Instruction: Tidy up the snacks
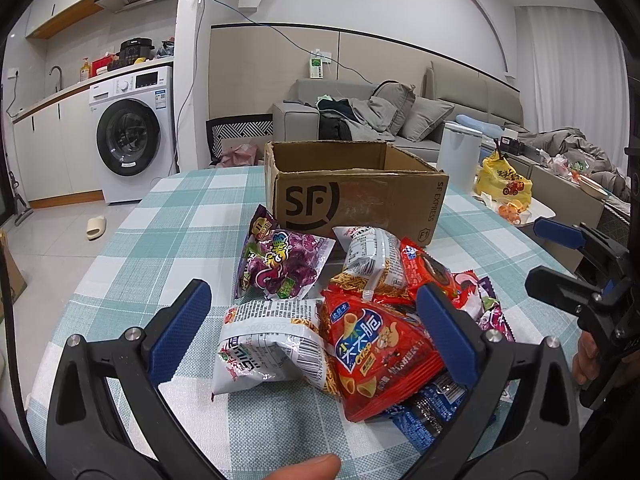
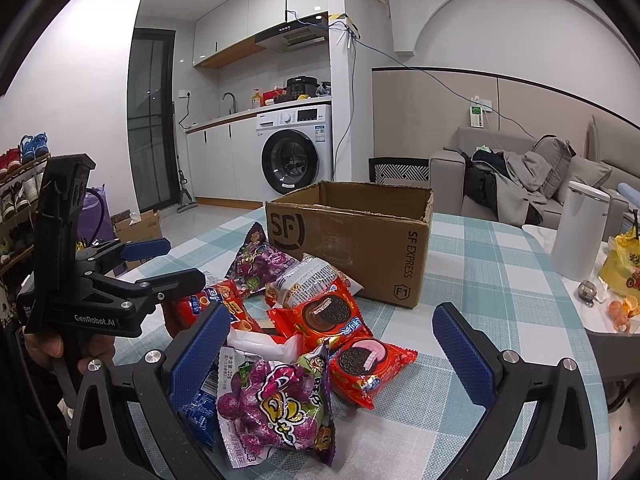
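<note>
A pile of snack packets lies on the checked tablecloth point(image 1: 168, 216) in front of an open brown SF cardboard box point(image 1: 356, 204), also in the right wrist view point(image 2: 352, 236). My left gripper point(image 1: 316, 332) is open above a red cone-snack bag point(image 1: 380, 352) and a white noodle-snack bag point(image 1: 264, 344). A purple candy bag point(image 1: 280, 264) lies nearer the box. My right gripper point(image 2: 332, 352) is open over a purple candy bag point(image 2: 276, 400) and red cookie packets point(image 2: 368, 364). The right gripper also shows at the right edge of the left view point(image 1: 560, 256), and the left gripper shows at the left of the right view point(image 2: 160, 260).
A white cylinder bin point(image 2: 580, 228) and a yellow bag point(image 2: 624, 264) stand at the table's right. A washing machine point(image 1: 128, 140) and a sofa point(image 1: 360, 116) are behind. A shoe rack point(image 2: 20, 184) is at the far left.
</note>
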The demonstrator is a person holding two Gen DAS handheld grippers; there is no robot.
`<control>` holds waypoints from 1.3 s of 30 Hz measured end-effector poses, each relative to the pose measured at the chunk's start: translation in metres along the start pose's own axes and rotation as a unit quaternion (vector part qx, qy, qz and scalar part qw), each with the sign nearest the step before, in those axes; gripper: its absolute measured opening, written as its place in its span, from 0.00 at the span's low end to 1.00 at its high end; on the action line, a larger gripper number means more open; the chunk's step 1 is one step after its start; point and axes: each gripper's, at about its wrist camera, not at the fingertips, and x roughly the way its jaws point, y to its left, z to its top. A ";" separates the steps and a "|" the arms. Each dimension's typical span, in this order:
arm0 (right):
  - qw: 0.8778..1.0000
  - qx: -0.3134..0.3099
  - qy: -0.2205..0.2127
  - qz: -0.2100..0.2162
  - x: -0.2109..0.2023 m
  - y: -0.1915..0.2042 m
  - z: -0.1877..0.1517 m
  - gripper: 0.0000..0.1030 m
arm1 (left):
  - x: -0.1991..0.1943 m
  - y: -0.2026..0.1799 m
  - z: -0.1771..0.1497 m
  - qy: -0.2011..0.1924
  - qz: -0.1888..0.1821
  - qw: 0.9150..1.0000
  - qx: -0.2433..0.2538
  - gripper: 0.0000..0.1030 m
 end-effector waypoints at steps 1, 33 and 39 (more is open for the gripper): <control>1.000 0.000 0.000 0.000 0.000 0.000 0.000 1.00 | 0.000 0.000 0.000 0.000 0.000 1.000 0.000 0.99; 1.000 0.000 0.014 -0.005 0.002 -0.005 -0.003 1.00 | 0.000 0.000 0.000 0.002 0.000 1.000 -0.001 0.99; 1.000 -0.001 0.026 -0.007 0.005 -0.005 -0.002 1.00 | 0.005 0.002 -0.001 0.006 -0.010 1.000 0.003 0.99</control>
